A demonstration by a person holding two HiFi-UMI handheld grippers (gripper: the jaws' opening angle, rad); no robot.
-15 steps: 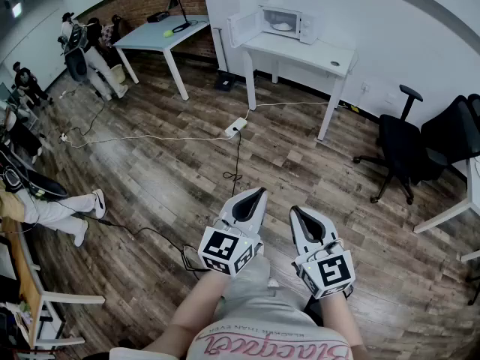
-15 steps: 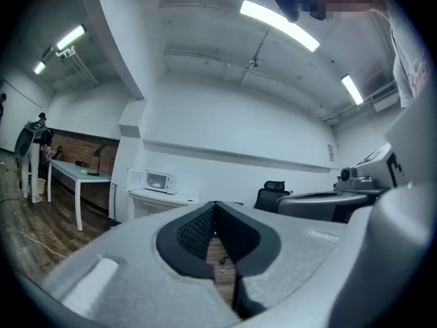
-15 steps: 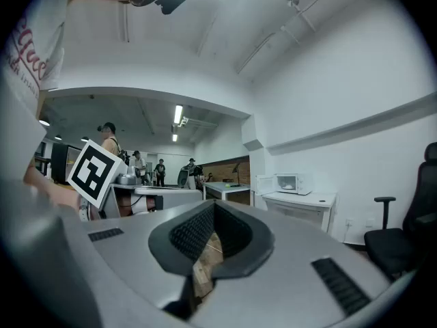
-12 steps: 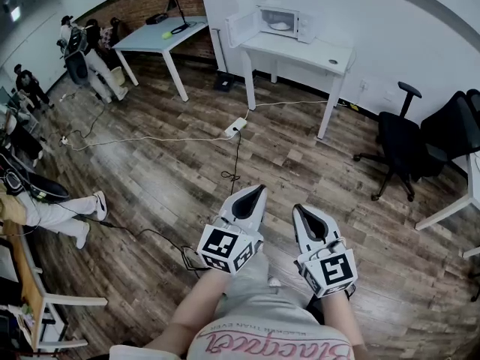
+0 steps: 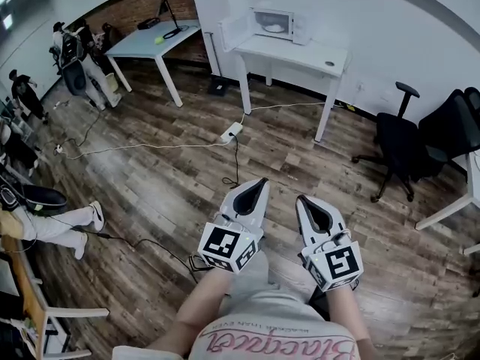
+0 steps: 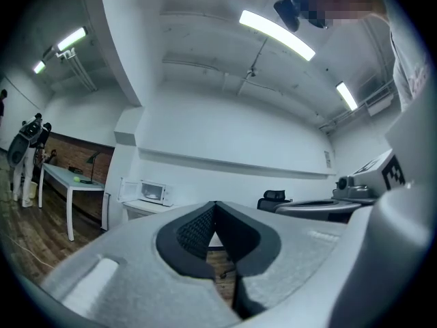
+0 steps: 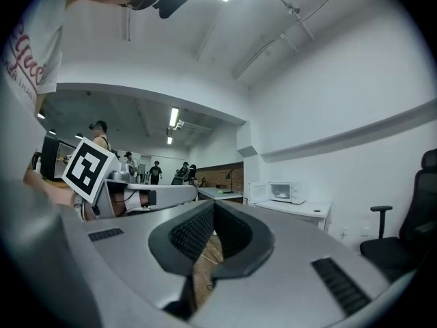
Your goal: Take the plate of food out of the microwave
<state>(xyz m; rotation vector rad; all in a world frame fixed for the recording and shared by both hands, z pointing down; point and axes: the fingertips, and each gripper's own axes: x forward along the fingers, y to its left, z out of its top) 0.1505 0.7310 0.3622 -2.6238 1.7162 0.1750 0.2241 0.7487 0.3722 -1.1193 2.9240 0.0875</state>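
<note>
1. Since the earlier frames, the room has slid a little leftward in the head view, carrying the microwave [image 5: 274, 24] and its desk [image 5: 300, 55] with it; you have turned or stepped slightly, no more
2. That change counts only as approach: the microwave stands well apart from you across the wooden floor [image 5: 172, 178], and the task's reach has not begun
3. Your left gripper [image 5: 257, 186] has its fingers shut tip to tip with nothing between them, and your right gripper [image 5: 304, 201] matches it, empty and closed; you will likely need to spread them before any grasp
4. The plate [image 5: 274, 28] sits inside the microwave cavity, pale and small from here, its food too distant to make out
5. With the door [image 5: 234, 30] swung open to the left, the cavity faces out into the room towards you; the plate seems to lie flat, and being round it offers no long axis to line up with
</note>
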